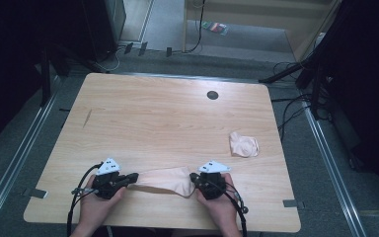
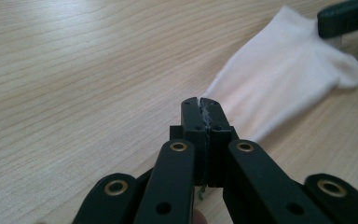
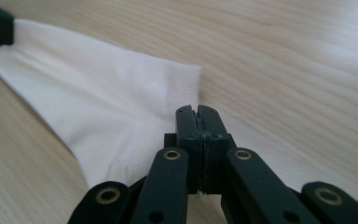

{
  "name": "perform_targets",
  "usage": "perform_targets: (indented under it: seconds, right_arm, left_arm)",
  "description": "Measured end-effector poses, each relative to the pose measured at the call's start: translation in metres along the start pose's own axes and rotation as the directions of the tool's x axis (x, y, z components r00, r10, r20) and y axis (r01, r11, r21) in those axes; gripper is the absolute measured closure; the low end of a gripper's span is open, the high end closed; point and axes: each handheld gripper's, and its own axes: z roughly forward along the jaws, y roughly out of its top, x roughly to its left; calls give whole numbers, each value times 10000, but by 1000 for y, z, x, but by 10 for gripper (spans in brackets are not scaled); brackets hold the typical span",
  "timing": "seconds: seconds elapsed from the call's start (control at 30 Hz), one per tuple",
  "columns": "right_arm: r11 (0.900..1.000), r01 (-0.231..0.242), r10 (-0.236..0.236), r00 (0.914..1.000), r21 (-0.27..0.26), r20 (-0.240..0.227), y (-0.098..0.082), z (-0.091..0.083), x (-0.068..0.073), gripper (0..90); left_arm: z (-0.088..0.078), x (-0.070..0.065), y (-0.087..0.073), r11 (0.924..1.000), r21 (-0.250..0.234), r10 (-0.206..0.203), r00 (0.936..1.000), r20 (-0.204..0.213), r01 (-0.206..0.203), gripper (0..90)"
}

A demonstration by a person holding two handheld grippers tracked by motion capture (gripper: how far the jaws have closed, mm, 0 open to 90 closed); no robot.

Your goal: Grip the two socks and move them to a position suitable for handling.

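The sock (image 1: 162, 179) lies flat near the table's (image 1: 168, 118) front edge, stretched between both grippers. Left gripper (image 1: 134, 176) is clamped on its left end, right gripper (image 1: 193, 177) on its right end, jaws closed on fabric in both gripper views. A balled sock (image 1: 243, 145) sits well apart toward the right edge. The far tabletop is bare wood.
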Motion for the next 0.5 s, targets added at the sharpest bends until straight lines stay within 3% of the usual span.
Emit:
perform_targets:
  seconds: [0.03,0.1,0.13,0.2,0.27,0.33,0.4,0.43,0.47,0.5]
  right_arm:
    - [9999,-139,139,9999,-55,-12,1,-3,-5,896]
    - [9992,-375,374,9993,-167,-82,2,-7,-14,893]
    - [9985,-514,508,9983,-193,-301,2,-8,-16,889]
    - [9988,-488,478,9957,-102,-791,1,-7,-18,864]
    - [9975,-622,582,9921,-328,-1109,1,-9,-20,747]
    - [9926,-1059,976,9870,-598,-1279,3,-14,-30,706]
    - [9828,-1505,1400,9851,-1071,-996,5,-24,-44,678]
    - [9828,-1505,1400,9851,-1071,-996,5,-24,-44,678]
    - [9671,-1965,1932,9805,-1618,-361,8,-36,-66,678]
    - [9606,-2130,2151,9766,-1783,-75,9,-40,-73,679]
  left_arm:
    - [-1,-1,1,9999,-22,170,9998,-53,-170,900]
    - [0,-2,0,9998,-153,85,9999,104,-84,900]
    - [3,-1,-1,9999,-107,-10,9989,473,15,900]
    - [9,-4,-5,9997,-59,239,9990,372,-237,890]
    - [12,-7,-6,9997,57,213,9969,763,-218,751]
    - [10,-9,-5,9991,-300,330,9974,644,-311,626]
    - [8,-6,-4,9978,-637,219,9979,611,-180,528]
    - [8,-6,-4,9978,-637,219,9979,611,-180,502]
    - [6,-1,-3,9936,-1128,149,9986,503,-91,463]
    - [5,4,-2,9900,-1414,90,9989,466,-23,440]
